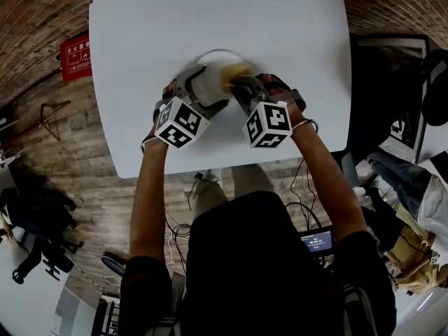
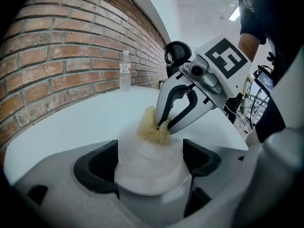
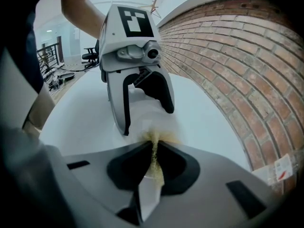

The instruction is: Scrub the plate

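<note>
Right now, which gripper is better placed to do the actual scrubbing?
The right gripper: its jaws are shut on the yellow scrubber, which touches the plate. The left gripper clamps the plate, so it likely should just steady it.

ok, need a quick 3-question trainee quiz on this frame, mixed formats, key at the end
1. True or false: the right gripper is shut on the yellow scrubber.
2. What does the left gripper clamp? A) a cup B) the white plate C) nothing
3. Fill in: a clear ___ stands on the table beside the brick wall.

Key: 1 true; 2 B; 3 bottle.
</note>
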A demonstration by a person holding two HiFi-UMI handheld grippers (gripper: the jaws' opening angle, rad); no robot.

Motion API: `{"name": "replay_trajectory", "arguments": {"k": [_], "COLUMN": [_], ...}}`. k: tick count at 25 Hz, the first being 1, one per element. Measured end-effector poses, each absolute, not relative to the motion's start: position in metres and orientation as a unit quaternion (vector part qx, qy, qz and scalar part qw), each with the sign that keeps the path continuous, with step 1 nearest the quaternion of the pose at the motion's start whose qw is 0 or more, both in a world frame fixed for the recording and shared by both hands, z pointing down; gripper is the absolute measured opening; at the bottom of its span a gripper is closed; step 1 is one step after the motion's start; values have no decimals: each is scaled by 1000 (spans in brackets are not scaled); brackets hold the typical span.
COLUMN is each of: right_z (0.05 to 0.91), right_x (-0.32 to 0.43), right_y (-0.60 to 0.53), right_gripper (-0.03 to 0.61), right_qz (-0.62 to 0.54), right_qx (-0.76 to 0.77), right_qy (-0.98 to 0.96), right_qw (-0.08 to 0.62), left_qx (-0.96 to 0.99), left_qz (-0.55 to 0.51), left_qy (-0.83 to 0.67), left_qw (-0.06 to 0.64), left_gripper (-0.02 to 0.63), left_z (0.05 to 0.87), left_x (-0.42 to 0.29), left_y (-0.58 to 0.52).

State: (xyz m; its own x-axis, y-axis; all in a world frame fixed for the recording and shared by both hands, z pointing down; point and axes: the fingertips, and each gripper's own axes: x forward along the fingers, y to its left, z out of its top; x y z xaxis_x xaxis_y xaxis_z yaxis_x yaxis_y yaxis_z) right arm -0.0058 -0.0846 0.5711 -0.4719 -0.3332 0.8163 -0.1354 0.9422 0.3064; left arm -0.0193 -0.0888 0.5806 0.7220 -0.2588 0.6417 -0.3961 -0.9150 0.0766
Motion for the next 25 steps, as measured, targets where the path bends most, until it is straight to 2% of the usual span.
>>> {"name": "replay_trajectory", "arguments": {"k": [25], "right_z": [569], "right_x": [-38], "right_y": [-83], "right_gripper": [46], "right_qz": [-102], "right_qx": [71], "right_qy": [-860], "right_qw": [495], "left_qx": [923], "left_qz": [326], "left_qy": [-177], "left_qw": [103], "left_gripper": [408], "left_z": [578], "left_x": [-18], "left_y": [-89]}}
